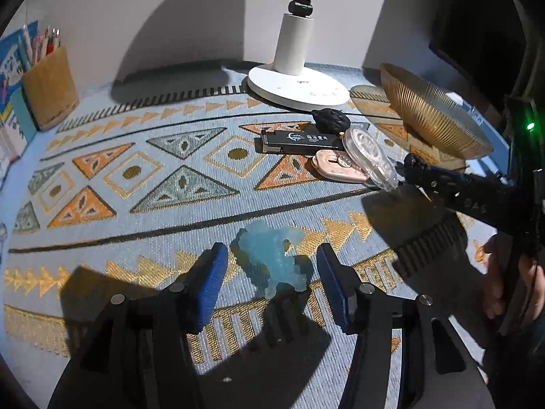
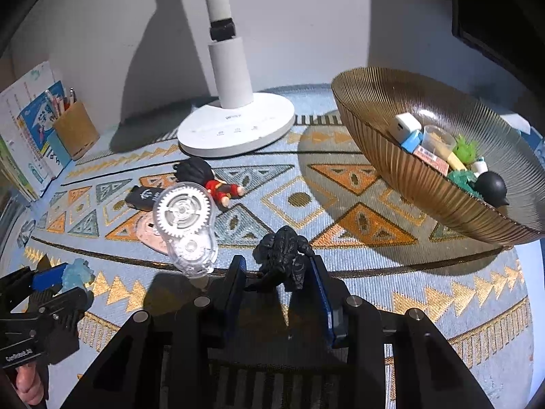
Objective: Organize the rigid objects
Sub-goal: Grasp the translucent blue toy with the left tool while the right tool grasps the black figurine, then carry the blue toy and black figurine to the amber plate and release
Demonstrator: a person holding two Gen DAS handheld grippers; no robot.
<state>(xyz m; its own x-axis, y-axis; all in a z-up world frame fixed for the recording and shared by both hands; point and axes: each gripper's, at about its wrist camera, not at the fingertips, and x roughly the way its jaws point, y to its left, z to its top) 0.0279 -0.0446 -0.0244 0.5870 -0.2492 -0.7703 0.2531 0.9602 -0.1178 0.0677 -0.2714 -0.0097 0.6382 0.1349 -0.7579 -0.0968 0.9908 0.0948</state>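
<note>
Blue-padded, our left gripper (image 1: 272,279) stands jaws apart around the pale blue figurine (image 1: 269,259) near the table's front edge, while our right gripper (image 2: 277,283) is clamped on a black figurine (image 2: 284,255). Farther back lie the clear gear case (image 2: 185,225), black stick (image 1: 299,141) and doll (image 2: 211,180); the gold bowl (image 2: 391,170) stands toward the right edge.

Left gripper (image 1: 272,272) spread wide, low; right gripper (image 2: 277,272) clamped, raised
</note>
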